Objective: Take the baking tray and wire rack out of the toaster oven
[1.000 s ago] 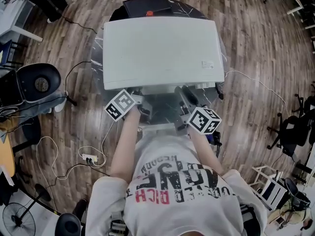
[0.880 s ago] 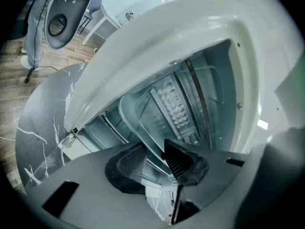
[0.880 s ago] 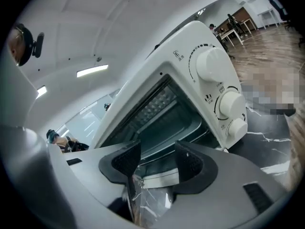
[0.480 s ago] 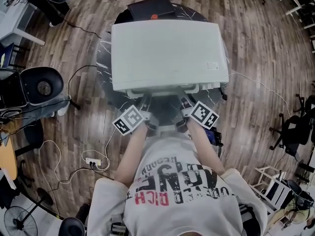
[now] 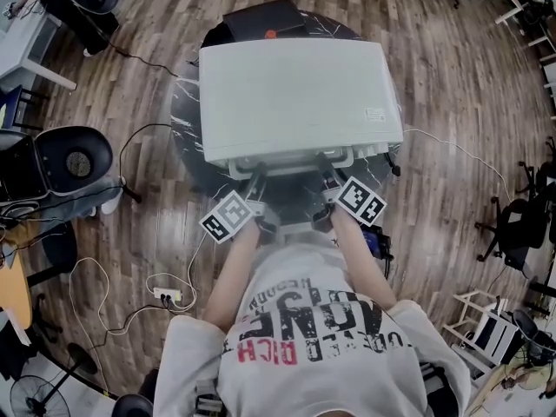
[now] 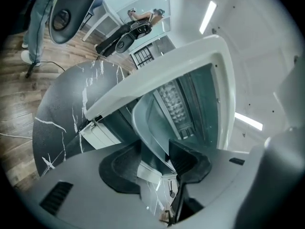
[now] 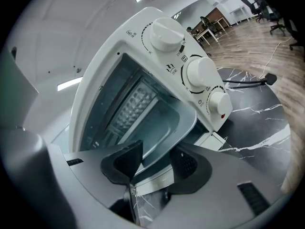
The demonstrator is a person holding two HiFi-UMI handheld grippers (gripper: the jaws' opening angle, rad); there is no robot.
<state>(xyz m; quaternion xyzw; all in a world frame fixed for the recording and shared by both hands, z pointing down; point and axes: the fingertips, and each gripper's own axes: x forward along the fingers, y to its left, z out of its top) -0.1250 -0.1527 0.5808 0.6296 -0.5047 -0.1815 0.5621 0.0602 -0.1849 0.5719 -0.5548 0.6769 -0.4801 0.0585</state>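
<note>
A white toaster oven (image 5: 295,94) stands on a round dark marble table (image 5: 184,124), its door dropped open toward me. The grey baking tray (image 6: 152,123) (image 7: 162,123) pokes out of the oven mouth. My left gripper (image 6: 153,162) (image 5: 252,176) has just been opening its jaws, and the tray's front rim runs between its pads without being pinched. My right gripper (image 7: 157,165) (image 5: 323,168) has just been closing its jaws; they straddle the same rim, still apart from it. Deeper inside shows a dimpled metal piece (image 7: 131,104); I cannot tell whether it is the wire rack.
Three white knobs (image 7: 200,73) line the oven's right side. A black box (image 5: 261,16) sits behind the oven. Cables and a power strip (image 5: 165,292) lie on the wood floor, with office chairs (image 5: 74,159) at the left.
Both grippers have moved up the picture to the oven's open front, and the right one has rolled. Their jaws now reach in under the oven's front edge.
</note>
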